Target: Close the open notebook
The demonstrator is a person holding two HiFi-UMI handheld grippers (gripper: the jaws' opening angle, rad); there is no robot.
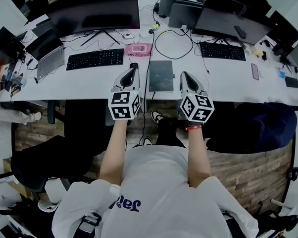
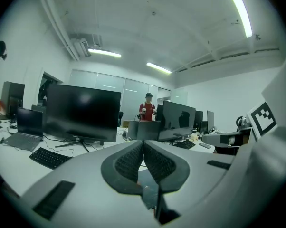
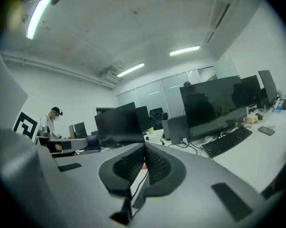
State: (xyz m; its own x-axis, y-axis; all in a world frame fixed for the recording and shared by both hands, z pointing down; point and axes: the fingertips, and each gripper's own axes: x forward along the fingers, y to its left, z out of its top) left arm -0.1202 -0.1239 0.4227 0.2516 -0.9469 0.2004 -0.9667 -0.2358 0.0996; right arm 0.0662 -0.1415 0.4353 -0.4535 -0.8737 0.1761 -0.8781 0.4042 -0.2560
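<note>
A dark notebook (image 1: pixel 161 76) lies flat with its cover down on the white desk (image 1: pixel 89 86), near the front edge. My left gripper (image 1: pixel 133 69) hovers just left of it, jaws shut with nothing between them. My right gripper (image 1: pixel 184 76) hovers just right of it, also shut and empty. Both point towards the monitors, roughly level. In the left gripper view the closed jaws (image 2: pixel 143 144) fill the foreground, and a dark slice of the notebook (image 2: pixel 150 186) shows below them. In the right gripper view the ribbed pads (image 3: pixel 155 164) meet along one line.
Two black keyboards (image 1: pixel 95 59) (image 1: pixel 222 50) sit behind the notebook, with large monitors (image 1: pixel 97 11) (image 1: pixel 233 16) further back. A pink item (image 1: pixel 138 48), a looped cable (image 1: pixel 173 43), a laptop (image 1: pixel 47 53) and a phone (image 1: pixel 255 71) also lie on the desk. A person (image 2: pixel 147 109) stands far off.
</note>
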